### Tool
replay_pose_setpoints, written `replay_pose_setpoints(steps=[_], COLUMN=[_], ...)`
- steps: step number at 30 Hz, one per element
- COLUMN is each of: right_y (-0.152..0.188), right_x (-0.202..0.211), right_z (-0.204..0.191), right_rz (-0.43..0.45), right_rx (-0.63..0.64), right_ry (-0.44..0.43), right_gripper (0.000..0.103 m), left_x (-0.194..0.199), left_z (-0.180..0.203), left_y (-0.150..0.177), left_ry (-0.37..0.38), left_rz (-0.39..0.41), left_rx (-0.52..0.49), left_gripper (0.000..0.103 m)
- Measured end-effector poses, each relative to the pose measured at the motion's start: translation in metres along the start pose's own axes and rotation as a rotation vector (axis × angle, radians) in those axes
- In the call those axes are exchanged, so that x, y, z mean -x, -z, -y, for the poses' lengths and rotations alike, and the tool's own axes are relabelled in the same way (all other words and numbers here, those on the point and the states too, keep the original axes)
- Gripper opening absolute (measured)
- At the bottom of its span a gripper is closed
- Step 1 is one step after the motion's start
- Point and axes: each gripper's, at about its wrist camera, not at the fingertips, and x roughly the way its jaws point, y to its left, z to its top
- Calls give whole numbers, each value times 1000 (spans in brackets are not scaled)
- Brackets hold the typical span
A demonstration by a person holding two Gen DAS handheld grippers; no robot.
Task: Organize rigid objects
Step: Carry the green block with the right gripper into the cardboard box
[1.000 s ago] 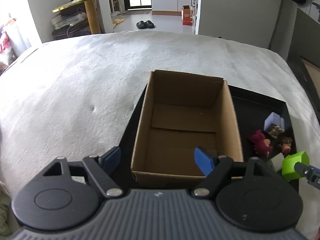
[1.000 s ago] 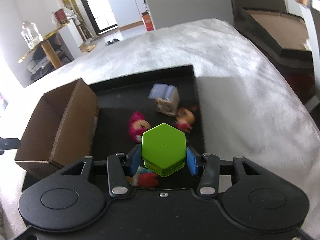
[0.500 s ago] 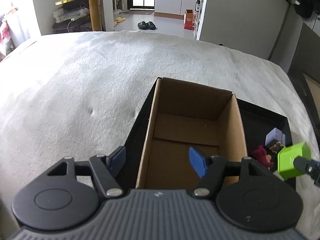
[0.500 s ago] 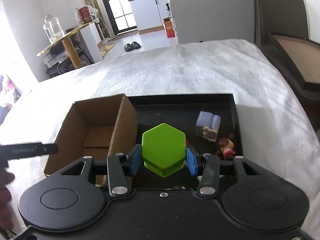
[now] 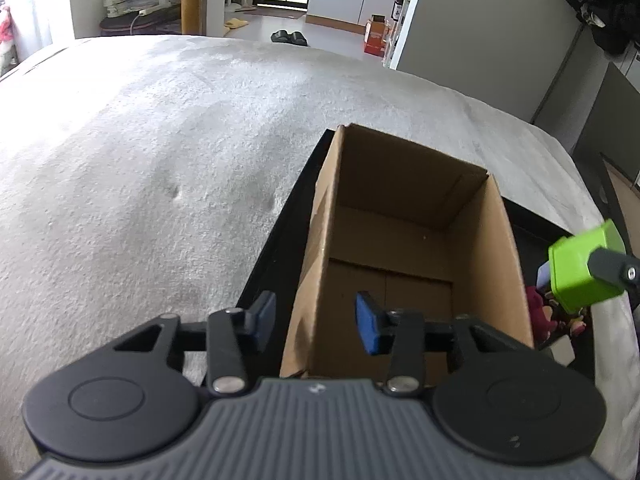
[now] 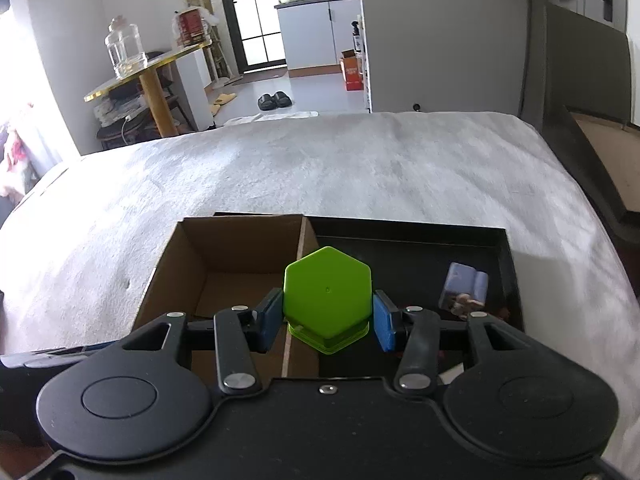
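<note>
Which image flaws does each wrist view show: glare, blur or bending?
Left wrist view: fisheye bends the bed edge; window glare whitens the top left; the green block stays sharp. Right wrist view: daylight blows out the left side; the bed's right edge smears; the box rim is crisp.

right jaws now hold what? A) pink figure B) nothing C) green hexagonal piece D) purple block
C: the right gripper has its jaws pressed on both sides of the green hexagonal piece, carried over the edge of the cardboard box; the purple block lies in the black tray.
</note>
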Motion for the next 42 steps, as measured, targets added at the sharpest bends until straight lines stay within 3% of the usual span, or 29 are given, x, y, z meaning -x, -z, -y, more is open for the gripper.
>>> replay_pose_setpoints(steps=[8,12,20,42], right_y=[-6,-6,-9,-33], right_x=[-7,-7,-9,-54], right_z=[-29,-42,-59,-98], right_rz=[8,5,-6,-43], right_rx=[14,33,39,80], right_ry=[-16,-20,-29,-99], right_gripper=[46,46,46,47], left_x=[-10,-7,-8,-9], left_z=[-17,-21,-26,-39], left_y=[8,8,9,5], left_ry=[55,77,116,136], left_rz=[10,35,8,-25], left_rx=[55,31,-14,119], left_gripper=[13,13,13,15])
